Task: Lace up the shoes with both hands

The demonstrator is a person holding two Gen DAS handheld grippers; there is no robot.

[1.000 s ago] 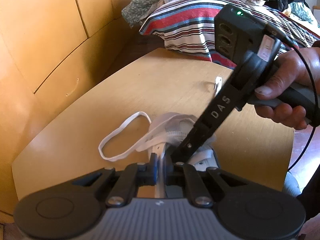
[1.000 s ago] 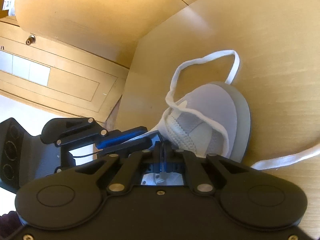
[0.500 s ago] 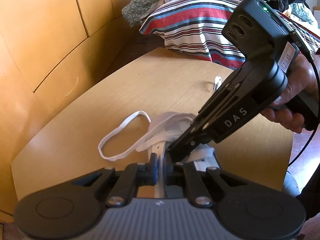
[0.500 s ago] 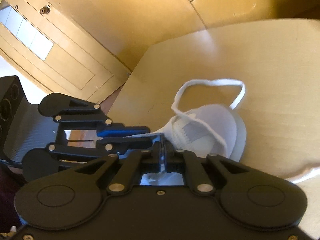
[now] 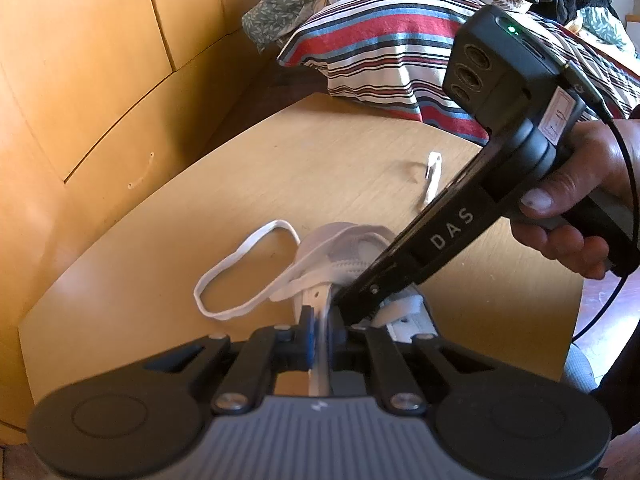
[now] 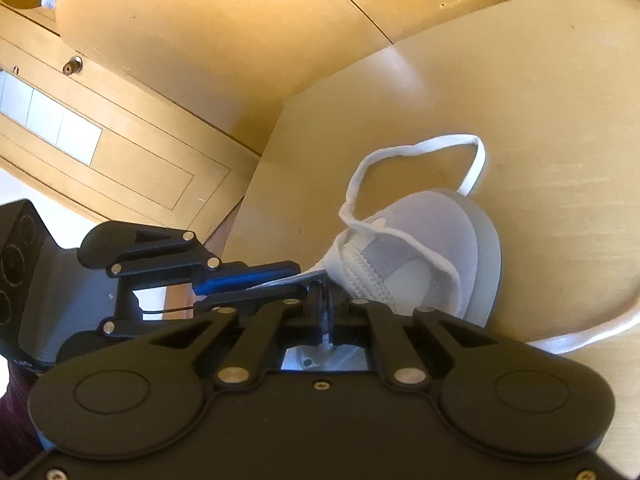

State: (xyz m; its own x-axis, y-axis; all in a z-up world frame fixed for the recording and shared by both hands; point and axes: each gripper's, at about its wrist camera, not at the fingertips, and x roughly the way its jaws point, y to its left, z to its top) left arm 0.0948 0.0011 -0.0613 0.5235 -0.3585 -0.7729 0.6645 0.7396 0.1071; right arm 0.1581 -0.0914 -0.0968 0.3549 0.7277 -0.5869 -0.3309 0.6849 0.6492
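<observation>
A white and grey shoe (image 5: 360, 248) (image 6: 420, 248) lies on the wooden table (image 5: 320, 168). My left gripper (image 5: 320, 332) is shut on the shoe's white eyelet flap (image 5: 316, 300), which runs up between its blue pads. Held by a hand (image 5: 580, 208), my right gripper (image 5: 346, 312) (image 6: 326, 308) comes in from the right. It is shut, with its tips against the shoe's throat beside the left fingers (image 6: 248, 276); I cannot tell if it pinches anything. A white lace (image 5: 240, 280) (image 6: 420, 152) loops off the toe, and its free end (image 5: 434, 168) rests on the table.
Another stretch of lace (image 6: 592, 328) trails across the table to the right of the shoe. Wooden wall panels (image 5: 100, 80) stand to the left. A striped blanket (image 5: 380, 60) with piled clothes lies beyond the table's far edge. A door (image 6: 80, 128) is behind the left gripper.
The right gripper rolled about its own line at the shoe's throat and came back near its earlier pose. The left gripper, the shoe and the lace loop kept their places.
</observation>
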